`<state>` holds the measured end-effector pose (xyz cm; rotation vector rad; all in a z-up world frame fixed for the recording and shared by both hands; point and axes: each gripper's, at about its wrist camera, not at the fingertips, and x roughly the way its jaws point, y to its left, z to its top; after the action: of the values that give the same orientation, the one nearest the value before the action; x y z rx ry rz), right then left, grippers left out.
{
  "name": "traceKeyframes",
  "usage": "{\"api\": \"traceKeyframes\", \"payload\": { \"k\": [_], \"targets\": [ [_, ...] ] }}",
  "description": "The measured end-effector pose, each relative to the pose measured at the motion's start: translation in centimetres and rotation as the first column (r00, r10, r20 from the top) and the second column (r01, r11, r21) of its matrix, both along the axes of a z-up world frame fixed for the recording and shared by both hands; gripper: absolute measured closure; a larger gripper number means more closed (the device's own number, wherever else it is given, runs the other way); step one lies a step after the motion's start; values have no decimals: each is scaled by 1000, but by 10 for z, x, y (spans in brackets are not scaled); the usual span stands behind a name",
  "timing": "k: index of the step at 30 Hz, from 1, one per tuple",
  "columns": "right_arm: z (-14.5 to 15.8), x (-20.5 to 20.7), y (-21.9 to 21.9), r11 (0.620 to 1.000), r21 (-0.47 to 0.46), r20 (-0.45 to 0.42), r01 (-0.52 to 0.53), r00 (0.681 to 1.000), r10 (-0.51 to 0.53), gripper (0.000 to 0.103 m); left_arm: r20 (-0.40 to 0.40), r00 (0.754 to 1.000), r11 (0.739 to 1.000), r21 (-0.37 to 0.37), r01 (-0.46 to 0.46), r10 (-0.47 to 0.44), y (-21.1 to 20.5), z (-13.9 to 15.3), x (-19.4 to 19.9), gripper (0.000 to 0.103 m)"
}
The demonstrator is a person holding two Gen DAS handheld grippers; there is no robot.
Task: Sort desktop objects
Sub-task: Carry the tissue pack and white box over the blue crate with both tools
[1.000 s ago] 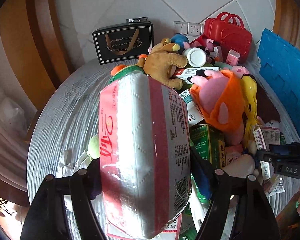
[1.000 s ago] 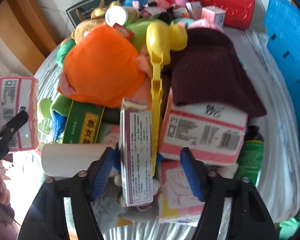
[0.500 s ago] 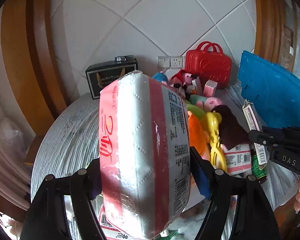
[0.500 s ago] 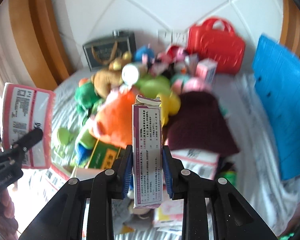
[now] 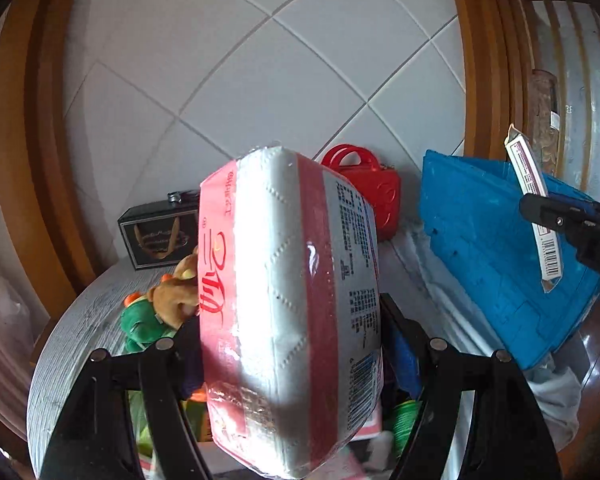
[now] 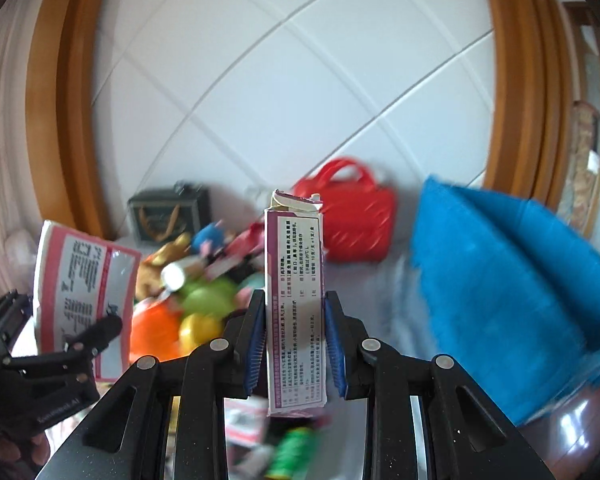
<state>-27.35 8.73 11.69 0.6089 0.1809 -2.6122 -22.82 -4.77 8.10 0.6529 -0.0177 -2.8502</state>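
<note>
Pink tissue pack [image 5: 288, 312] clamped in left tool [image 5: 288, 360]; right tool [image 6: 294, 344] grips purple box [image 6: 295, 304].

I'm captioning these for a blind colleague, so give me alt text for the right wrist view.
The right claw grips an upright purple-and-white carton with a torn top. Behind it, blurred, lie a heap of plush toys, a red handbag and a blue crate; at left the other claw holds a tissue pack.

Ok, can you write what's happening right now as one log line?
left gripper: shut on tissue pack | right gripper: shut on slim purple box | both held above toy pile | blue crate: right side
</note>
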Motion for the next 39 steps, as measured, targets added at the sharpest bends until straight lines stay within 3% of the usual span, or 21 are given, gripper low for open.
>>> {"api": "traceKeyframes", "payload": {
  "k": [4,12,16,20,27,33,39],
  "targets": [
    [21,-24,85,1000,-27,-89,16,996,-18,76,-37,999,1000,-6,13,-13,94,15,-34,30],
    [52,-91,260,989,-28,-124,145,981,-147,76,-104,990,995,-35,97,-101,275,62,-110,30],
    [54,-117,326,974,-45,-106,223,968,-227,76,-80,985,987,-48,151,-155,350,79,-143,30],
    [45,-129,381,952,-52,-83,302,949,-305,76,-2,980,979,-35,201,-201,402,70,-173,30],
    [26,-158,425,940,-18,-13,340,940,-340,76,132,970,978,-17,206,-202,445,44,-218,30],
    [14,-185,429,948,25,29,318,948,-318,76,188,965,982,3,187,-184,434,33,-225,30],
    [-4,-209,431,943,80,94,323,939,-330,75,272,944,982,49,183,-189,434,22,-243,30]
  ]
}}
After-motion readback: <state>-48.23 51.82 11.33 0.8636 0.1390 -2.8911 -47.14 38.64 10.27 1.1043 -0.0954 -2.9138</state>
